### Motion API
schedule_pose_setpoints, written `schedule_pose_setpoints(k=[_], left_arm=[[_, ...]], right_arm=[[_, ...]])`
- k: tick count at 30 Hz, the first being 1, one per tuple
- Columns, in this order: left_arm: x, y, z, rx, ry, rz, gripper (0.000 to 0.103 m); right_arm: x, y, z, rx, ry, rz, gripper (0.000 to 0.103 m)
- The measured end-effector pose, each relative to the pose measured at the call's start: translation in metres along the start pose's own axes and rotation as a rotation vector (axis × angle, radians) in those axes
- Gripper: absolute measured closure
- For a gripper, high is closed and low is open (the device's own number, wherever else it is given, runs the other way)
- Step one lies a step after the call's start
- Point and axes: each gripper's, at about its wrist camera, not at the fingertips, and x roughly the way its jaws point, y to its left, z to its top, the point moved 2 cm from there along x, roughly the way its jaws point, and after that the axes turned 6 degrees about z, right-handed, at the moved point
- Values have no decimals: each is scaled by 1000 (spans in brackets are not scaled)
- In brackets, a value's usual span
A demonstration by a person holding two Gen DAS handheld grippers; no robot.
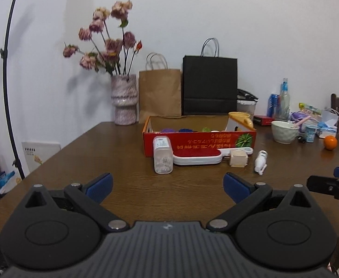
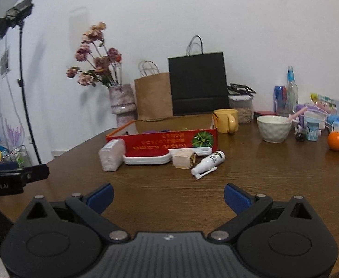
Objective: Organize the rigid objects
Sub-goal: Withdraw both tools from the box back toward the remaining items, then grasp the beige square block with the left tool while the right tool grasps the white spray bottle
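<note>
Grippers are hovering w/ fingers spread wide, holding nothing: left gripper (image 1: 168,185), right gripper (image 2: 169,195). Clear plastic canister (image 1: 162,154), red-padded white lint brush (image 1: 197,157), beige cube (image 1: 238,158) & white spray bottle (image 2: 208,162) are lying on the brown wooden table (image 1: 127,185), just in front of the red cardboard box (image 1: 199,141).

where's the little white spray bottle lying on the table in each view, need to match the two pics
Left wrist view: the white spray bottle lies right of centre, just right of the beige cube.
Right wrist view: the same bottle lies near centre, right of and touching that cube.
Shared landmark: the red cardboard box stands just behind it in both views.
</note>
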Motion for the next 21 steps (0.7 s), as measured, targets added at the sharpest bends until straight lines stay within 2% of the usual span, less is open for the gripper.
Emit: schedule_pose_setpoints(k=[6, 9, 13, 15, 17, 21], left_arm=[[48, -5, 12, -1, 24, 26, 0], [74, -8, 19, 11, 37, 37, 0], [105, -10, 23, 20, 57, 44, 0], [117, -13, 24, 16, 72, 29, 0], [127, -19, 25, 19, 84, 15, 0], [146, -37, 23, 11, 126, -23, 0]], right_arm=[[42, -22, 13, 27, 29, -26, 0], [64, -35, 21, 66, 45, -9, 4], [94, -47, 29, 71, 69, -30, 9], [111, -54, 32, 69, 87, -47, 9], [127, -60, 34, 74, 108, -59, 17], [157, -74, 36, 84, 150, -66, 19]])
